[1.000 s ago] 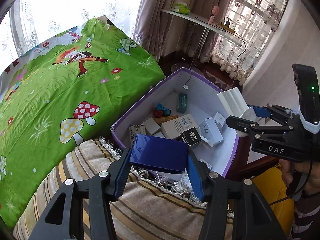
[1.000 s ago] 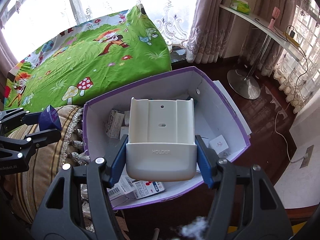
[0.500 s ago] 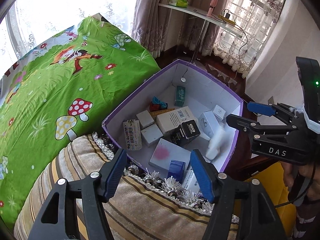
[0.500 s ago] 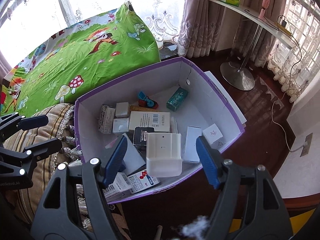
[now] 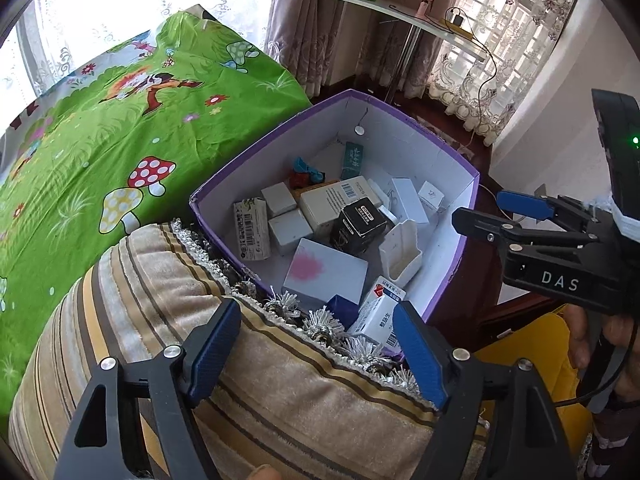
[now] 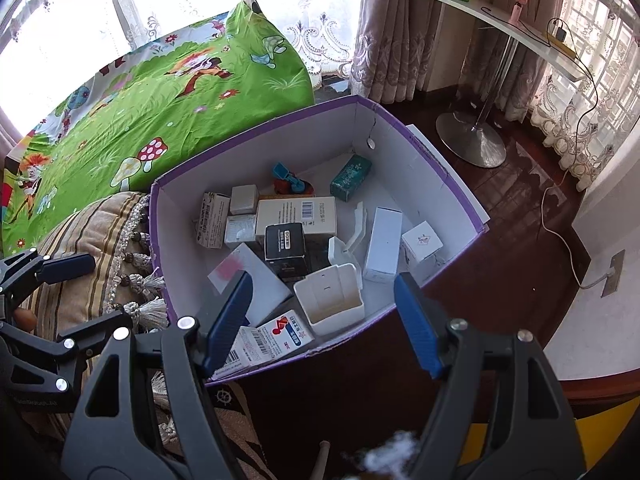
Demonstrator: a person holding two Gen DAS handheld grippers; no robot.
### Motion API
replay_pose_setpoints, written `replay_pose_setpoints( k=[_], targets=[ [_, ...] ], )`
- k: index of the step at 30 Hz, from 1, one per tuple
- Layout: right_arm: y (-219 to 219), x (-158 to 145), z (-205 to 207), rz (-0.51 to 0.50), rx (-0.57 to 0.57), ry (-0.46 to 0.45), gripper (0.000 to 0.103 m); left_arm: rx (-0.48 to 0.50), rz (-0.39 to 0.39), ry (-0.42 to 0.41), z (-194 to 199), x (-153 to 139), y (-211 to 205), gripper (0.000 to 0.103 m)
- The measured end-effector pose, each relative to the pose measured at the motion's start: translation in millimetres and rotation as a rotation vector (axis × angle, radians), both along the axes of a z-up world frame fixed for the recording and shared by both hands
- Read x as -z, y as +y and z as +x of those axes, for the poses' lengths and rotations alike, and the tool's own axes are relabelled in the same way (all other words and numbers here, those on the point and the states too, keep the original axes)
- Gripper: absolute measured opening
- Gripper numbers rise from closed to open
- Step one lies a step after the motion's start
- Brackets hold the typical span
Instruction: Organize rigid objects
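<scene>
A purple cardboard box [image 5: 280, 128] with white walls holds several small cartons. Among them a dark blue box [image 5: 342, 308] lies at the near edge, half hidden by cushion tassels, and a white plastic holder [image 5: 400, 252] lies beside it. My left gripper [image 5: 316, 352] hovers over the striped cushion just short of the box. Its jaws are opening and nothing is between them. My right gripper [image 6: 322, 320] stands open above the near side of the box [image 6: 256, 136]. The white holder [image 6: 330, 300] rests free on the box floor below it, untouched.
A green mushroom-print bedsheet [image 5: 120, 140] lies left of the box, and the striped tasselled cushion [image 5: 280, 380] lies in front. A white shelf table [image 6: 500, 24] on a metal foot, dark wood floor [image 6: 520, 184] and a plugged-in cable [image 6: 560, 236] are to the right.
The left gripper let go of the dark blue box and the right let go of the white holder; both dropped into the purple box. Both pairs of jaws stand wider.
</scene>
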State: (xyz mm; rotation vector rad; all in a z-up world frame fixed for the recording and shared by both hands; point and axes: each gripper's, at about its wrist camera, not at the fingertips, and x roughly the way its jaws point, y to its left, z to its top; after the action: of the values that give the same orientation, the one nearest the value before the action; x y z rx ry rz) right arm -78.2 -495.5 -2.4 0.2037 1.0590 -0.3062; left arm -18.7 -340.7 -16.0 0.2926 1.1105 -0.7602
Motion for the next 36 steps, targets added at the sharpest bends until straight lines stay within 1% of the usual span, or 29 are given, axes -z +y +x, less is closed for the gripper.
replay_pose_setpoints(
  k=[2,6,15,36],
  targets=[
    [1.0,0.8,-0.5,0.003,0.000,0.002,0.076,0.002,0.007,-0.006,-1.6,-0.7,-0.6,0.082],
    [4.4,1.6,1.0,0.006,-0.005,0.001,0.076,0.004,0.027,-0.014,-3.8,1.4,-3.1,0.083],
    [4.9,5.4,0.7,0.012,-0.006,0.012,0.076,-0.010,0.012,0.006,-0.1,2.7,-2.1,0.083],
    [6.3,9.5,1.1,0.024,-0.011,0.018,0.076,-0.012,0.008,0.010,0.2,3.3,-1.5,0.084]
  ],
)
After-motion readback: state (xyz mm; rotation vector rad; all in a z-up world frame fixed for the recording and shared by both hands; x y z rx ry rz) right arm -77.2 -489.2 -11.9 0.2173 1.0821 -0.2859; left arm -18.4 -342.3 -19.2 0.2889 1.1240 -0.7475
